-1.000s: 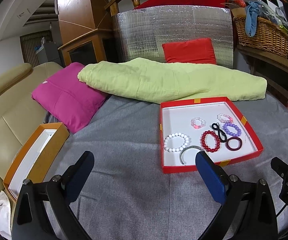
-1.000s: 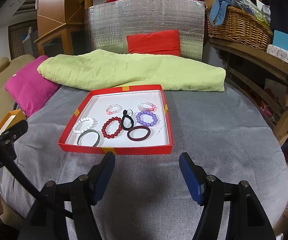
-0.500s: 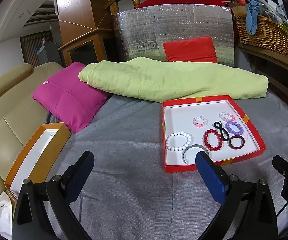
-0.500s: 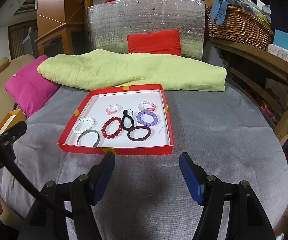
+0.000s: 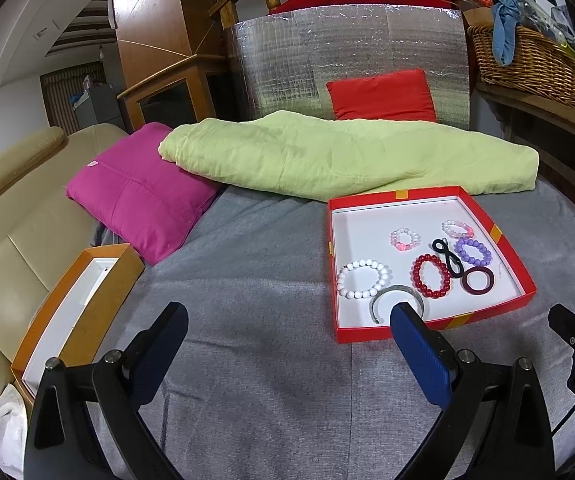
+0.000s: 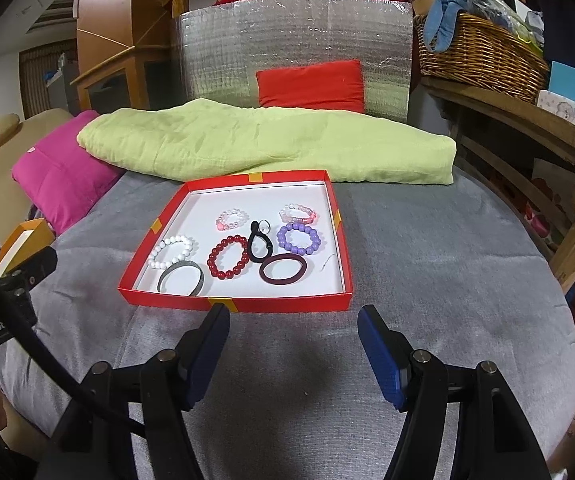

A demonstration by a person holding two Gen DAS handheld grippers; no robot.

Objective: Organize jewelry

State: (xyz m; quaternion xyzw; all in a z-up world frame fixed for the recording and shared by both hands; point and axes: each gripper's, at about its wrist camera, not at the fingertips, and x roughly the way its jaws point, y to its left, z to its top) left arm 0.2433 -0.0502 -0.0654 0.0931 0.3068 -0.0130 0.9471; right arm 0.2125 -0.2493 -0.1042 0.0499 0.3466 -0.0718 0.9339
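A red tray (image 6: 279, 303) with a white floor lies on the grey bed; it also shows in the left wrist view (image 5: 503, 244). In it lie several bracelets: white beads (image 6: 171, 252), red beads (image 6: 228, 257), purple beads (image 6: 298, 237), two pink-white ones, a grey bangle (image 6: 180, 277), a dark maroon ring (image 6: 282, 269) and a black clasp (image 6: 258, 241). My right gripper (image 6: 293, 330) is open and empty just in front of the tray. My left gripper (image 5: 287, 332) is open and empty, to the tray's left. An orange box (image 5: 99, 304) with a white inside lies at the bed's left edge.
A green folded quilt (image 6: 263, 144) lies behind the tray, a magenta cushion (image 5: 139, 192) to its left, a red cushion (image 6: 311, 84) against a silver panel. A beige sofa (image 5: 7, 240) is on the left; a wooden shelf with a wicker basket (image 6: 479, 48) on the right.
The left wrist view has shifted slightly, so the tray sits a little further right and lower. The right gripper has hardly moved. Both grippers stay open.
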